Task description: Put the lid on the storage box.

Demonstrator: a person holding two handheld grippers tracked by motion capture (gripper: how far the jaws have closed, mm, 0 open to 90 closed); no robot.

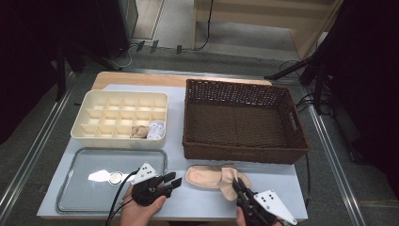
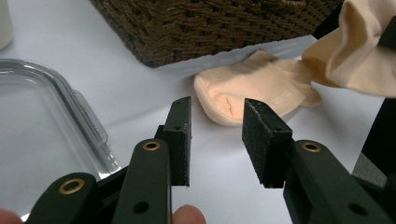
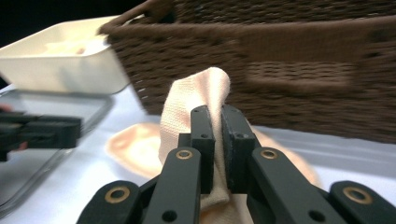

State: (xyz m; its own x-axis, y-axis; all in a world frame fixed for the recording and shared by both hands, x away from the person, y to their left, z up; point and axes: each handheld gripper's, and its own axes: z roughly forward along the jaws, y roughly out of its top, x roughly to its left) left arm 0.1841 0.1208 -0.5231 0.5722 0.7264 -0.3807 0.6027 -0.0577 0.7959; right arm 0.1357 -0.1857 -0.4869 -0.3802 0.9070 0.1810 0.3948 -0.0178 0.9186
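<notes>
A pale peach sock (image 1: 211, 177) is seen against the light grey-white tabletop (image 1: 197, 200). The woven basket (image 1: 244, 150) is coloured dark brown, the divided organiser box (image 1: 94, 136) cream. Both claws, left (image 1: 173, 181) and right (image 1: 239, 184), are finished in black. The tray (image 1: 66, 197) is clear with a grey rim.

High view: above the near edge, facing forward and down over the whole table (image 1: 282, 188). Claw views: low, close, along the tabletop. All three share the basket (image 1: 244, 117) and sock (image 1: 207, 176).
</notes>
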